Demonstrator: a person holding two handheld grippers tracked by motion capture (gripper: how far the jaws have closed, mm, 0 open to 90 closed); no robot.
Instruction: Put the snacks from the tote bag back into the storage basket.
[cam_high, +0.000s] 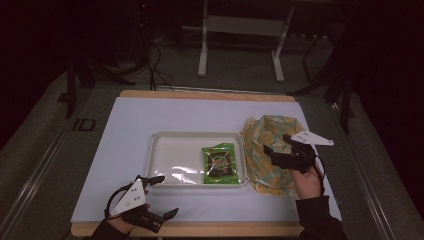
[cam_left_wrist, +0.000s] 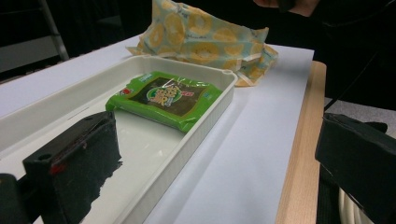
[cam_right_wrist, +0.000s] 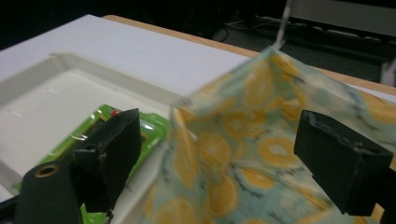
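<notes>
Hovering right tool (cam_high: 279, 145), jaws wide, empty, over orange-print bag (cam_high: 265, 135) at 3 o'clock of white tray (cam_high: 165, 142), seemingly lined up for grasp. Green snack packet (cam_high: 220, 162) lay inside tray's right end. Left tool (cam_high: 162, 196) parked wide, empty, at 7 o'clock on tabletop (cam_high: 130, 120), probably clear of work.

Open tray (cam_high: 165, 150) floor left of green packet (cam_high: 219, 162); patterned bag (cam_high: 267, 145) crowding right rim.

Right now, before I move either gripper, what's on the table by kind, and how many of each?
White tray: 1
Green snack packet, lying in the tray: 1
Orange-slice print fabric bag, beside the tray: 1
Handheld grippers, both open: 2, the left gripper and the right gripper
Total: 5
</notes>
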